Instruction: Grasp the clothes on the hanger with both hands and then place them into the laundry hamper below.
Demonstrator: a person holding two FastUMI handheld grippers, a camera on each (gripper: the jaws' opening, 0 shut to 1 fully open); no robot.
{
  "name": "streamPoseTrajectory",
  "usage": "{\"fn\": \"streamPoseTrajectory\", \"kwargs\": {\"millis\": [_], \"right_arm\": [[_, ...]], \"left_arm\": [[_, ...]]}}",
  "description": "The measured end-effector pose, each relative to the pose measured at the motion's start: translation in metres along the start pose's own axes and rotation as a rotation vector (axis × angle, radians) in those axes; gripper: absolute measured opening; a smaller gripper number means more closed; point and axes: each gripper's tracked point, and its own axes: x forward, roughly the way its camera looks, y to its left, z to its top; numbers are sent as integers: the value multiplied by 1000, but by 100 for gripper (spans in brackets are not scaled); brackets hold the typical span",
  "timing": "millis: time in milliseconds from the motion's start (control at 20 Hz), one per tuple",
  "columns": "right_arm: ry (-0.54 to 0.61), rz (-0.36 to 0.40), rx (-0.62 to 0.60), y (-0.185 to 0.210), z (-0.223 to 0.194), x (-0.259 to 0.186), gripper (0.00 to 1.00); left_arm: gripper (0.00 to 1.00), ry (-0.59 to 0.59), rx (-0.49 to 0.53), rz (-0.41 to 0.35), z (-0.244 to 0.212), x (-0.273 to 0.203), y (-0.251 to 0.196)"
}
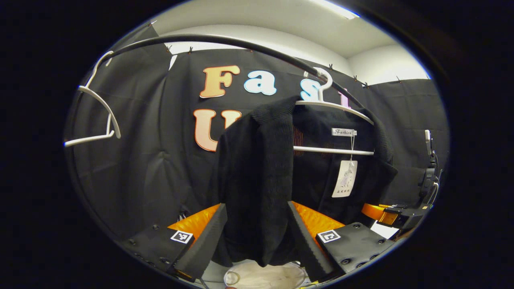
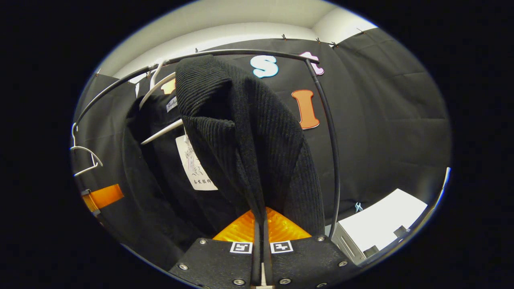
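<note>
Hanging on a white hanger (image 1: 337, 107) from the rail, the soft, limp black knit cardigan (image 1: 257, 176) is draping between the spread left gripper (image 1: 257, 237); the right gripper (image 2: 261, 241) is apparently pinching its front edge; best gripped at the shoulders

- Black ribbed knit garment (image 1: 257, 176), centre frame, draped open on a white hanger (image 1: 337, 106) upper right, paper tag dangling inside.
- White laundry hamper (image 1: 265, 277), bottom centre, directly beneath the garment's hem.
</note>
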Motion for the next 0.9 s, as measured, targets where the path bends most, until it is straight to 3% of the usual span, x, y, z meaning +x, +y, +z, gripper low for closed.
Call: {"fn": "streamPoseTrajectory", "kwargs": {"millis": [50, 200, 400, 750, 900], "right_arm": [[1, 3, -1, 0, 1, -5, 2], [4, 11, -12, 0, 2, -10, 1], [3, 11, -25, -2, 5, -17, 1], [7, -1, 3, -5, 10, -27, 0], [7, -7, 4, -8, 13, -28, 0]], "left_arm": [[94, 14, -7, -13, -5, 5, -4], [97, 42, -10, -35, -19, 17, -11], [97, 60, 5, -14, -32, 44, -9], [94, 19, 45, -10, -23, 77, -6], [100, 24, 56, -7, -24, 86, -4]]}}
